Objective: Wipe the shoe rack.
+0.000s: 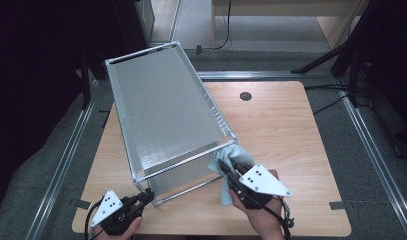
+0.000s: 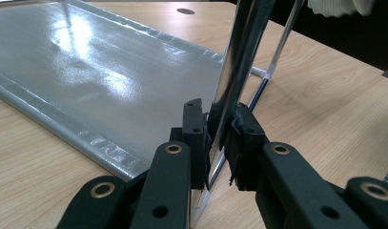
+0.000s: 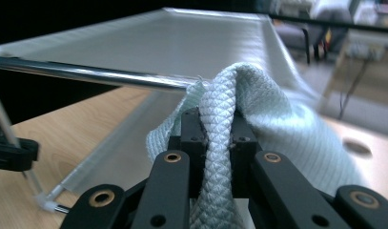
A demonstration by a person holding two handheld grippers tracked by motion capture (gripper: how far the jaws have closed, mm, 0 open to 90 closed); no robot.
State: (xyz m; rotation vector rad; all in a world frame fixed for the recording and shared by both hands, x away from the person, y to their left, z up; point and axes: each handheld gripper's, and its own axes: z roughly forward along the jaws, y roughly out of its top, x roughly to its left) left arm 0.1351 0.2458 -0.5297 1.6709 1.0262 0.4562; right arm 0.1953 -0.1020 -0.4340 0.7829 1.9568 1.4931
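Near the front edge of the tabletop (image 1: 291, 150), a big metal rack (image 1: 166, 110) with shiny grey cloth sides stands tilted, with its far end reaching past the back left corner; the work looks like wiping this rack clean.

At the front left corner, the left gripper (image 1: 147, 196) is closed tight on a shiny metal leg (image 2: 234, 71) of the rack; in the left gripper view the two black jaws pinch the leg from both sides, down low near where it meets the wood; I think it holds there so the rack cannot slide or tip while the other hand rubs it.

Toward the front right, the right gripper (image 1: 226, 172) is closed on a pale blue cloth (image 1: 226, 162); the cloth is folded into a thick bunch between the jaws, and the rest hangs down loose to the wood; a bunch like that is soft and fat, so it can press on the rack well.

The cloth sits right at the near right corner of the rack, touching or almost touching the top metal bar (image 3: 96, 74); I cannot tell which; the grey sheet (image 3: 182, 43) in the right gripper view looks a bit blurry.

One hand holds and one hand wipes; the rack looks light, so it needs the steady hold.
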